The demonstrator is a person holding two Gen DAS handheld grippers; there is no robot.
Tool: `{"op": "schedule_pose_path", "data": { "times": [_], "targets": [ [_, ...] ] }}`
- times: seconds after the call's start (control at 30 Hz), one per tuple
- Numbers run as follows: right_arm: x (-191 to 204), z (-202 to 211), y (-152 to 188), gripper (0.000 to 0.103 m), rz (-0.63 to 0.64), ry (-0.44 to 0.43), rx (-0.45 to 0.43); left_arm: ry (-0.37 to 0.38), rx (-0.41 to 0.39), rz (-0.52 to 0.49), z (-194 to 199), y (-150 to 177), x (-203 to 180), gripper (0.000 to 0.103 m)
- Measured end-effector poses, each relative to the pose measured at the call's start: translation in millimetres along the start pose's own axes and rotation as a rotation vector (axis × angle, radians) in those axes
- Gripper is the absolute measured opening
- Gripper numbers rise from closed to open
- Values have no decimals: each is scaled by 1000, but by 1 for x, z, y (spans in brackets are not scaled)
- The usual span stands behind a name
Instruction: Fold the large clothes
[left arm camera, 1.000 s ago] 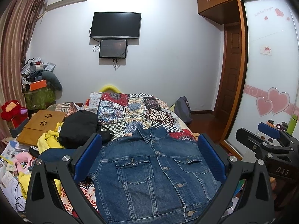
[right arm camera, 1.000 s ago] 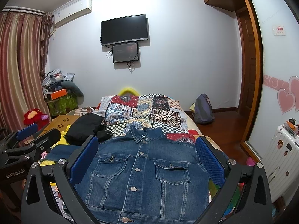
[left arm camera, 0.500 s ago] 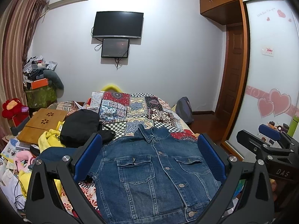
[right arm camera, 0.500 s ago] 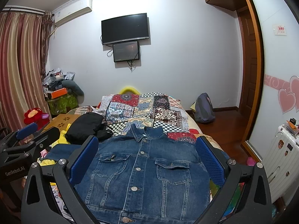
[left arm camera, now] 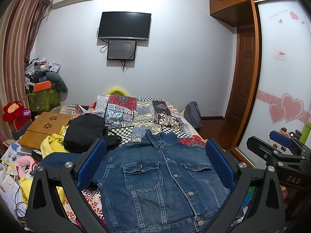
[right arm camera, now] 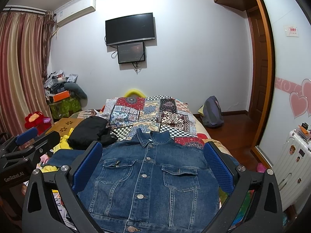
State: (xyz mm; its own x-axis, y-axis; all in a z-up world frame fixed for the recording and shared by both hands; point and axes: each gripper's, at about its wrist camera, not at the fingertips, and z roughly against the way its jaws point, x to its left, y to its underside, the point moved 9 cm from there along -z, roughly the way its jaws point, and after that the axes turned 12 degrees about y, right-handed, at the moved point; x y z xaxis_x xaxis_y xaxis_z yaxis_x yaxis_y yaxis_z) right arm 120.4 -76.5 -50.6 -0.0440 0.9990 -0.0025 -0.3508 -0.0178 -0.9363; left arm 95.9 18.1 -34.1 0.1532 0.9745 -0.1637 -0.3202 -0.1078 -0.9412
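Between a second ago and now almost nothing is changing: both views are drifting only slightly, and the blue denim button-front jacket [left arm camera: 161, 178] is lying as it did, so by my judgement folding is not yet starting and this is a pause to line up.

Going left to right, a cluttered heap is crowding the bed's left side: a flat wooden lap tray [left arm camera: 45, 129], a crumpled yellow garment [left arm camera: 52, 142] and a bulky black bag [left arm camera: 85, 130], which is sitting just beside the jacket's left shoulder. The jacket's left sleeve [right arm camera: 66, 156] is stretching out toward that heap. The left hand-held gripper [left arm camera: 155, 167] is hovering over the jacket with its blue-padded jaws spread wide and nothing between them.

The jacket is lying face up, buttoned, collar away from the cameras, on the patchwork quilt covering the bed [right arm camera: 147, 112], hem nearest the cameras.

The right hand-held gripper [right arm camera: 153, 167] is likewise gaping wide and holding nothing. Beyond the jacket's right shoulder the bed edge is falling away to bare wooden floor [right arm camera: 233, 134], with a grey backpack [right arm camera: 212, 112] well apart against the wall. The open room is probably the quilt beyond the collar; the left sleeve is the tight spot, likely needing care near the bag.
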Motion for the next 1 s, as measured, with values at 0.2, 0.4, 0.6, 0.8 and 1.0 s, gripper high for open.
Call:
{"op": "schedule_pose_path", "data": {
  "times": [0.2,0.4,0.6,0.8,1.0],
  "targets": [
    [2,-4,-1,103,4,1,6,-6,4,6,-2,0,5,103],
    [6,-13,-1,103,8,-3,20,-18,14,14,-10,0,17,103],
    [11,-33,-4,103,19,-2,35,-47,19,15,-23,-6,39,103],
    [16,-61,-5,103,28,-5,60,-148,26,44,-36,-10,88,103],
    [23,-94,-6,103,39,-2,87,-231,110,94,-60,2,159,103]
  ]
}}
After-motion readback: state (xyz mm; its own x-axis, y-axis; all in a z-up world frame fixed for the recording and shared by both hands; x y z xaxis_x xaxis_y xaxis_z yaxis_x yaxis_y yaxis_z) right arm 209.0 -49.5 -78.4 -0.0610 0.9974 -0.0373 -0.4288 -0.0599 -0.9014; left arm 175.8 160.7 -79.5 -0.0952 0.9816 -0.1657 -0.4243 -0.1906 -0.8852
